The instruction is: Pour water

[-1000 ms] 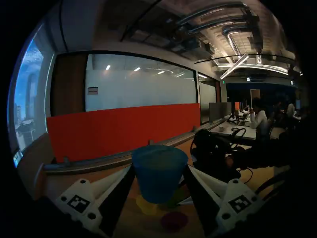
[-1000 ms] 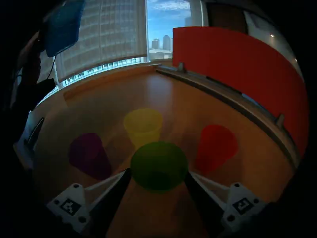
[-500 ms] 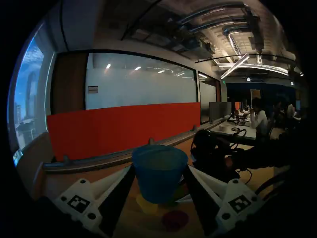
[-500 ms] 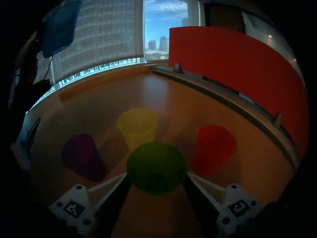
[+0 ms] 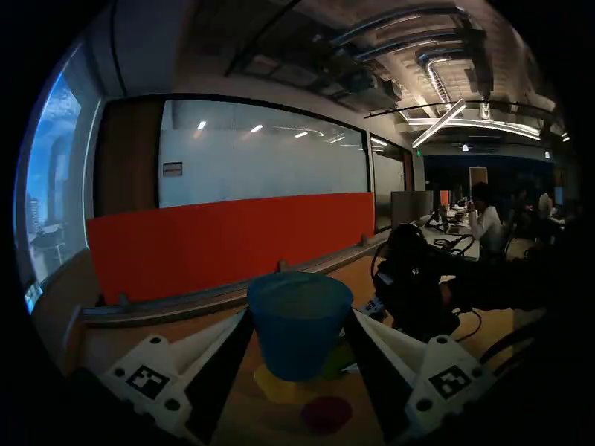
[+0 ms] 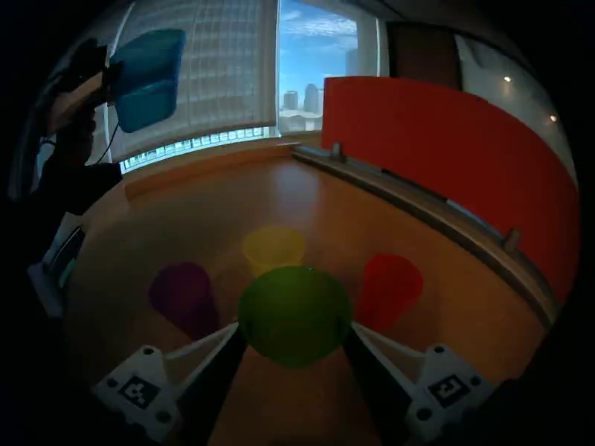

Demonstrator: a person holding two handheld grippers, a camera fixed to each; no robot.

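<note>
Blue cup, pinched in your L tongs, sits high & well apart from the green cup pinched in R tongs — tip from there & water'll likely miss, wetting the tabletop.

— How many cups?
— Five: one blue cup, one green cup, one yellow cup, one purple cup, one red cup.
— And grippers?
— Two: left gripper, right gripper.
</note>
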